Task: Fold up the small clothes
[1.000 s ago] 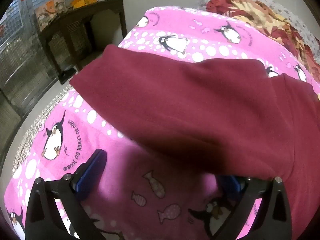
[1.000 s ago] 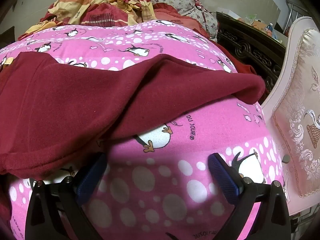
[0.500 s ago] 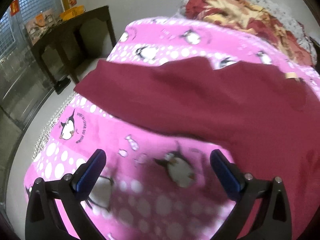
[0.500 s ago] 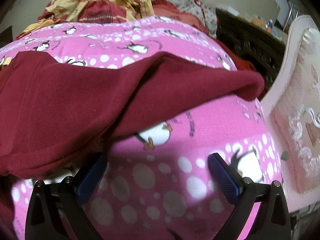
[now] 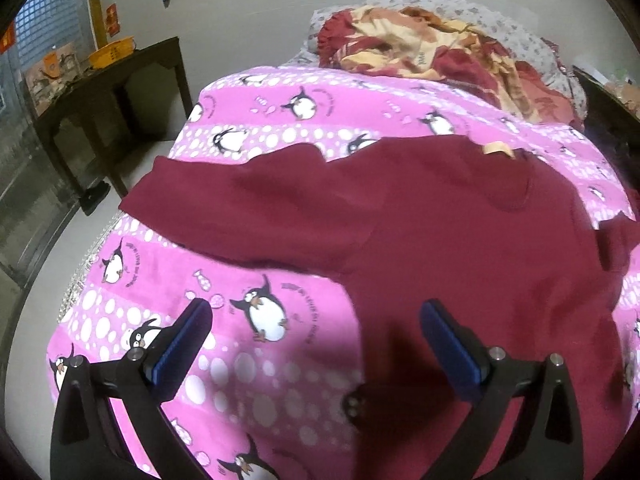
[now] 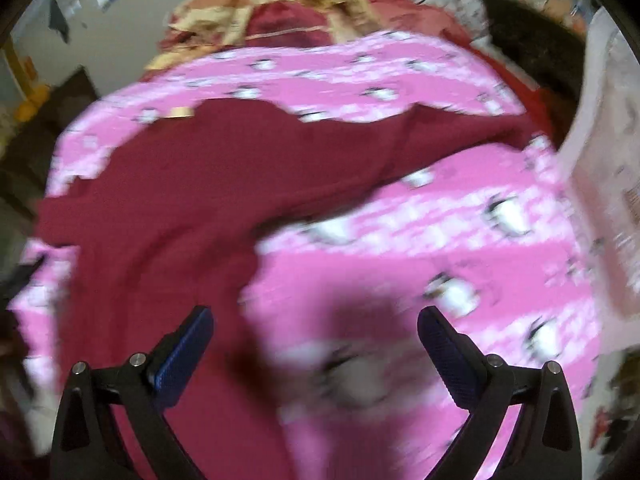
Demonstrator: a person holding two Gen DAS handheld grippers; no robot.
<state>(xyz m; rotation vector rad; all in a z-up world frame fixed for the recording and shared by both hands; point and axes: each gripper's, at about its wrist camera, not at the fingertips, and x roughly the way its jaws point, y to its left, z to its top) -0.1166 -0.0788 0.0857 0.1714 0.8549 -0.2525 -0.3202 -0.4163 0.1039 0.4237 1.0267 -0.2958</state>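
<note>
A dark red long-sleeved top (image 5: 460, 232) lies spread on a pink penguin-print blanket (image 5: 256, 264), one sleeve (image 5: 248, 200) stretched out to the left. My left gripper (image 5: 316, 340) is open and empty, raised above the top's lower left side. In the blurred right wrist view the same top (image 6: 200, 184) lies with its other sleeve (image 6: 460, 140) reaching right. My right gripper (image 6: 314, 340) is open and empty above the top's lower right edge.
A red and yellow quilt (image 5: 440, 48) is heaped at the head of the bed. A dark wooden table (image 5: 108, 80) stands left of the bed. A pale padded chair (image 6: 604, 168) stands close on the right.
Both grippers have pulled back and risen away from the top, so more of the bed shows. Both stayed open. The right wrist view is now blurred by motion.
</note>
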